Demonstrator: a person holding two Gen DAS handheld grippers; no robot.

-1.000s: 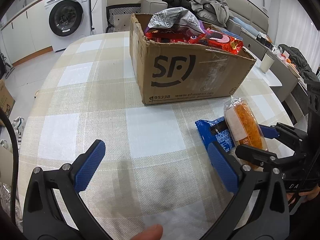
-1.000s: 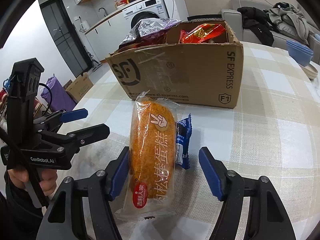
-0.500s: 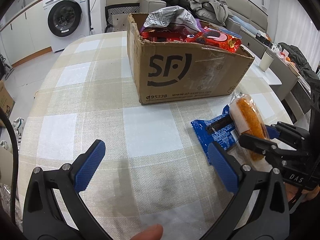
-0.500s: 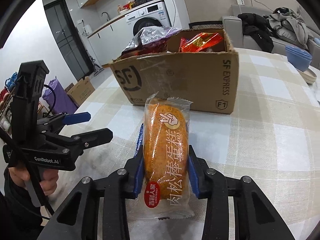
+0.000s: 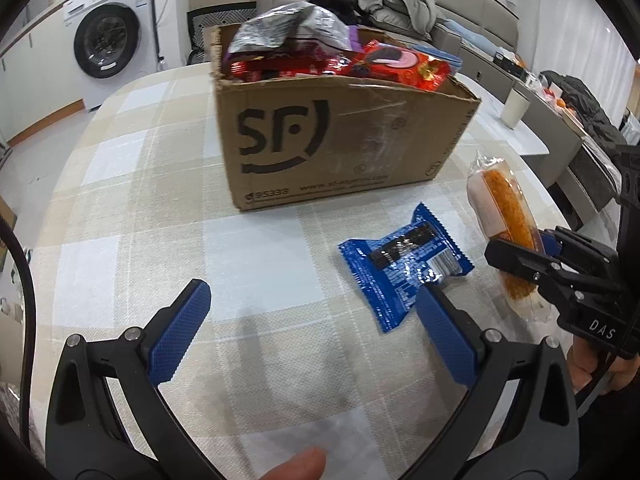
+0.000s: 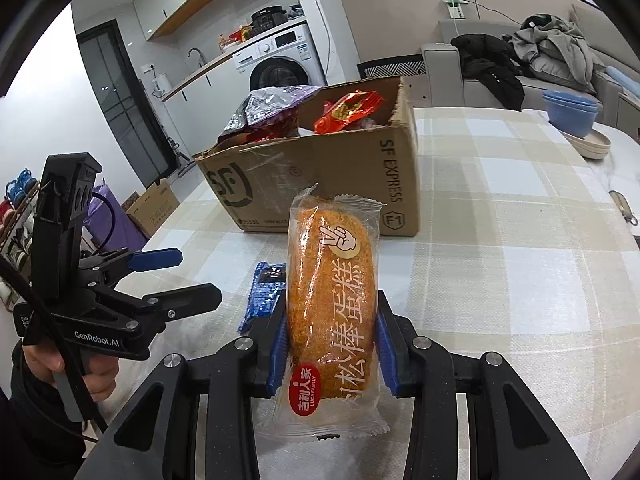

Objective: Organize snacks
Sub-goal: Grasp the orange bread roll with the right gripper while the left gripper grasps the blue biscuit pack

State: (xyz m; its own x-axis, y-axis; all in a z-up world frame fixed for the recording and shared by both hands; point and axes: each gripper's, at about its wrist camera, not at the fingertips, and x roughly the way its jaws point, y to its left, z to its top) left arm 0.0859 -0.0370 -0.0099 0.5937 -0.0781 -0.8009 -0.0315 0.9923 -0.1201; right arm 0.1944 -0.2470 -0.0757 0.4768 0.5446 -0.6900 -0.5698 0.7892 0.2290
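My right gripper (image 6: 331, 350) is shut on an orange meat-floss cake in a clear wrapper (image 6: 332, 280) and holds it above the table; it also shows in the left wrist view (image 5: 505, 212). A blue snack packet (image 5: 404, 266) lies flat on the checked tablecloth, partly hidden behind the cake in the right wrist view (image 6: 262, 292). My left gripper (image 5: 312, 330) is open and empty, low over the table, just left of and nearer than the blue packet. An open SF cardboard box (image 5: 340, 140) full of snack bags stands behind them; it also shows in the right wrist view (image 6: 320, 184).
Blue bowls on a plate (image 6: 576, 120) stand at the table's far right. A white cup (image 5: 514, 108) stands on a side table beyond the box. A sofa with clothes (image 6: 540, 56) and a washing machine (image 5: 108, 40) lie behind.
My right gripper closed on the cake and lifted it off the blue packet. The blue packet now lies uncovered. The left gripper moved nearer to the box and stayed open.
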